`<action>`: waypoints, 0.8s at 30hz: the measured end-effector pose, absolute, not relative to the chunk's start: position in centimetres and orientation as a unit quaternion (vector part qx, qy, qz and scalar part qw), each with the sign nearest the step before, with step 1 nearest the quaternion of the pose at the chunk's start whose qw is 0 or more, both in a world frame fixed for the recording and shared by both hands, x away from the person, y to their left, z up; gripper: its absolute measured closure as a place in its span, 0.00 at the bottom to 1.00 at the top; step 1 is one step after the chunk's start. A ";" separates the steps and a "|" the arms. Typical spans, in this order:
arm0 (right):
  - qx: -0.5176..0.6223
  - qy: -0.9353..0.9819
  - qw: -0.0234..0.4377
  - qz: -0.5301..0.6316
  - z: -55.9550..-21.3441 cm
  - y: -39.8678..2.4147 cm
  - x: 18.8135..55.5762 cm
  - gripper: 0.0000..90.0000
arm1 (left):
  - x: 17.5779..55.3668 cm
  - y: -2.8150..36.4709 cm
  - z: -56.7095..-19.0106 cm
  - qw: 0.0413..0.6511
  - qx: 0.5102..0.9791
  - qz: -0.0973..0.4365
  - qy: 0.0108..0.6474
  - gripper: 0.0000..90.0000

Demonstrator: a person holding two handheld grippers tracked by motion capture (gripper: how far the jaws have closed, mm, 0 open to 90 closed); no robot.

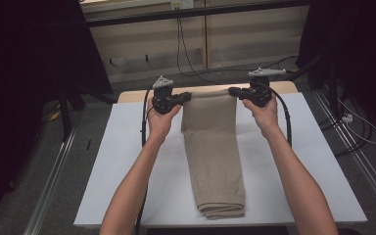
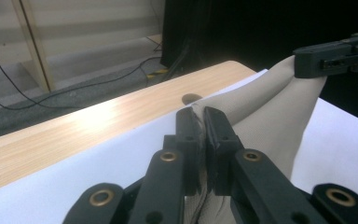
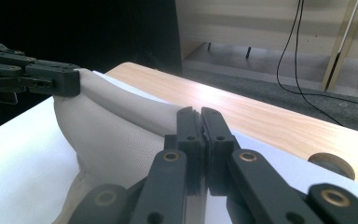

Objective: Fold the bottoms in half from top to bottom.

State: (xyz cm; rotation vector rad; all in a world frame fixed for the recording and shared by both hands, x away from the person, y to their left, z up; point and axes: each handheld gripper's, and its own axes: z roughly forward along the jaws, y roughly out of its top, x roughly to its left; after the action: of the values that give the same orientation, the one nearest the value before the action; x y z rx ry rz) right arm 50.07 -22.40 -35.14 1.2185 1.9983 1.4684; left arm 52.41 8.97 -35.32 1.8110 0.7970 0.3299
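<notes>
A pair of beige trousers (image 1: 213,147) lies folded lengthwise down the middle of the white table cover (image 1: 117,166), with its doubled end toward the near edge. At the far end, my left gripper (image 1: 188,97) is shut on the trousers' left corner and my right gripper (image 1: 232,91) is shut on the right corner, so the far hem hangs lifted between them. In the left gripper view the jaws (image 2: 199,116) pinch beige cloth (image 2: 265,112), and the right gripper shows at the upper right. In the right gripper view the jaws (image 3: 200,116) clamp the cloth (image 3: 116,135).
A wooden table edge (image 1: 137,93) shows beyond the white cover. Black cables (image 1: 186,54) run over the grey floor behind, by a pale wall unit. Metal rails (image 1: 54,176) flank the table on both sides. A dark round knob (image 3: 332,164) sits by the wooden edge.
</notes>
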 end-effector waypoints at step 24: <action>0.390 0.727 0.170 0.540 -36.2 -23.3 43.6 0.98 | 45.6 9.6 -34.9 0.547 0.777 0.120 0.286 0.95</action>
State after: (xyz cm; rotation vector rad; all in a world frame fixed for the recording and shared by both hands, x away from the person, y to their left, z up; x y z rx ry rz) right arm 43.58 -23.29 -36.21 1.1075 2.0648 1.5334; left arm 45.62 9.61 -34.87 1.8428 0.6788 0.2850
